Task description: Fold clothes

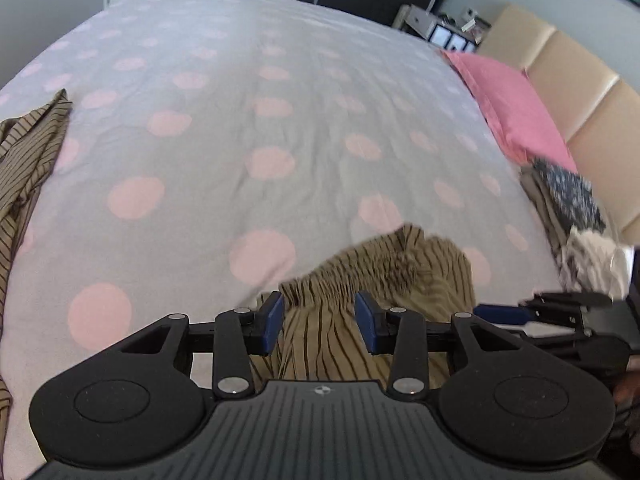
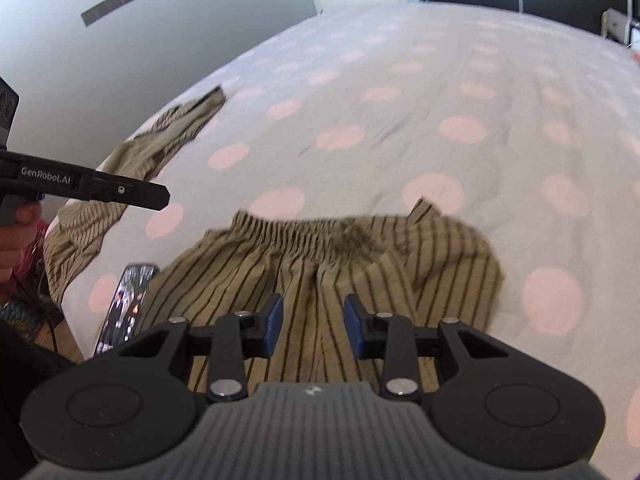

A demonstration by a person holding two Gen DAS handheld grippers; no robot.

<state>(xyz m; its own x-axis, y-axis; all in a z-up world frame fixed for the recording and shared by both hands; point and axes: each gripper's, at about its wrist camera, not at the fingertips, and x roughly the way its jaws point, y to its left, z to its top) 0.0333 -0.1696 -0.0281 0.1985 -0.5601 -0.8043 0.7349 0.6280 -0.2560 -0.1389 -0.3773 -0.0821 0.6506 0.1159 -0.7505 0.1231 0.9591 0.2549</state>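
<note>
Tan striped shorts [image 2: 320, 264] lie crumpled, elastic waistband bunched.

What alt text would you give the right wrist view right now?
The open right tool hovers over tan striped shorts lying crumpled on a polka-dot bedspread, elastic waistband away from the camera. A phone lies at the shorts' left edge, a matching striped garment is draped over the bed's left side, and the left tool reaches in from the left.
</note>
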